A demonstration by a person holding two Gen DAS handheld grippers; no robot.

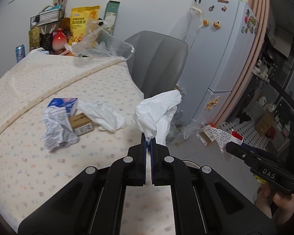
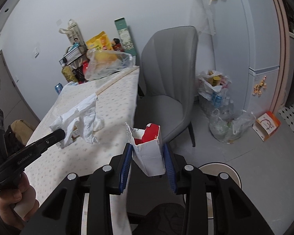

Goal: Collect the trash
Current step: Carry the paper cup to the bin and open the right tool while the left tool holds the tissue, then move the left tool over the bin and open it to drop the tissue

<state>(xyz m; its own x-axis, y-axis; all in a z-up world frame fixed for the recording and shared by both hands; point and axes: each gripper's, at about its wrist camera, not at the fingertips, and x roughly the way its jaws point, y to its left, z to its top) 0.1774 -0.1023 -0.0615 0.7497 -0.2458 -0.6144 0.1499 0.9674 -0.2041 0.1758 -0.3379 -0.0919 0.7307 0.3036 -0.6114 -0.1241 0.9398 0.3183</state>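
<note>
My left gripper (image 1: 148, 139) is shut on a crumpled white tissue (image 1: 158, 109) and holds it above the table's right edge; it also shows in the right wrist view (image 2: 78, 121). My right gripper (image 2: 148, 146) is shut on a torn red and white carton (image 2: 147, 146), held off the table beside the chair; the carton also shows in the left wrist view (image 1: 225, 137). On the tablecloth (image 1: 49, 166) lie a crumpled blue and white wrapper (image 1: 58, 121), a small brown box (image 1: 81, 124) and another white tissue (image 1: 102, 115).
A grey chair (image 2: 170, 74) stands at the table's far right side. Plastic bags of rubbish (image 2: 221, 105) and an orange box (image 2: 267, 125) lie on the floor by the fridge (image 1: 221, 49). Snack bags, a wire rack and a clear bag (image 1: 100, 47) crowd the table's far end.
</note>
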